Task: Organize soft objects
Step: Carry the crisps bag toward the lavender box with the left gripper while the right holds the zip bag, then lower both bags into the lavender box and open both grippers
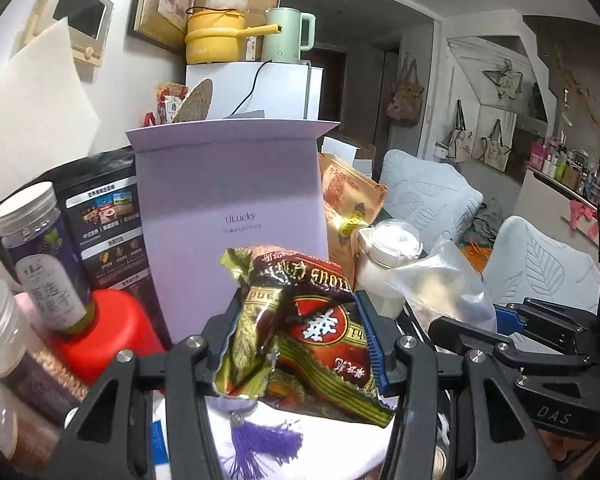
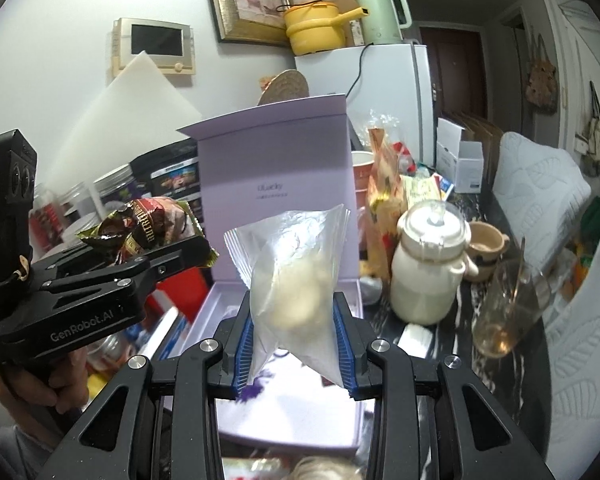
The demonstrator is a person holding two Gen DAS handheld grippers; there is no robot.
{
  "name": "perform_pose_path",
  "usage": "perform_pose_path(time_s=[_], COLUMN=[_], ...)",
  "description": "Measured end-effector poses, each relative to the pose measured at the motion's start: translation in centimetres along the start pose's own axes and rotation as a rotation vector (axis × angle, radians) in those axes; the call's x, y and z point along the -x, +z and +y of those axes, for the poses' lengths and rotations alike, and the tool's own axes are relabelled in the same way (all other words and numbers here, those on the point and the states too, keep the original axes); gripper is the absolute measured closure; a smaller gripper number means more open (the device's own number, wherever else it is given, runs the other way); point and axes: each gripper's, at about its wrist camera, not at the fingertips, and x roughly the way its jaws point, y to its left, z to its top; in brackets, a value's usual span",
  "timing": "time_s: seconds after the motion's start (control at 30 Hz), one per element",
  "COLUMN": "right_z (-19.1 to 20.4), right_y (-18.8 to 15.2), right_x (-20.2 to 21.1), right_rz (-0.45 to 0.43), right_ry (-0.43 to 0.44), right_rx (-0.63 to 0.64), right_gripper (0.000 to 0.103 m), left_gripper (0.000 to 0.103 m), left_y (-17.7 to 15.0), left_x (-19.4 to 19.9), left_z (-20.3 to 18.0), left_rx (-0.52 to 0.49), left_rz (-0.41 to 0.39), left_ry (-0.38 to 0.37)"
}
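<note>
Cluttered dark tabletop (image 2: pixel 452 320), lilac box (image 2: pixel 276 160), fridge (image 2: pixel 384 80), perhaps marble-veined.

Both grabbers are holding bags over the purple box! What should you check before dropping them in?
1. Left gripper holds the snack packet firmly: ok, pinched between both fingers.
2. Right gripper holds the clear bag: ok, squeezed at both sides.
3. Purple box lid open: ok, it stands upright behind.
4. Clear bag above the box tray: ok in the right wrist view.
5. Room left inside the box: cannot tell, the bags hide much of it.
6. Glass clear of the right gripper: ok, it is well off to the side.
</note>
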Motion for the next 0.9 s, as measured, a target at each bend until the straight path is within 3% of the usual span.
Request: perform_pose_path(time_s=[0.23, 0.57, 0.77, 0.9], right_z=[-0.6, -1.3, -2.4, -2.9], right_y=[1.2, 1.5, 0.7, 0.0], right_x=[-2.3, -6.1, -7.6, -8.7], right_rz=[-0.007, 0.022, 0.079, 0.118], right_ry=[-0.018, 0.034, 0.061, 0.033], right_rx=[0.006, -0.015, -0.026, -0.025], right_gripper=[0.068, 0.068, 0.068, 0.068], left_gripper=[0.053, 0.053, 0.053, 0.053], left_y=[-0.3, -1.4, -2.2, -2.9], left_x=[-2.9, -6.5, -8.6, -9.9], left_z=[0.9, 2.3, 2.4, 2.0], left_rx=[0.002, 0.028, 0.024, 0.011], left_rz=[0.04, 0.118, 0.176, 0.213], left_ry=[0.005, 0.059, 0.081, 0.079])
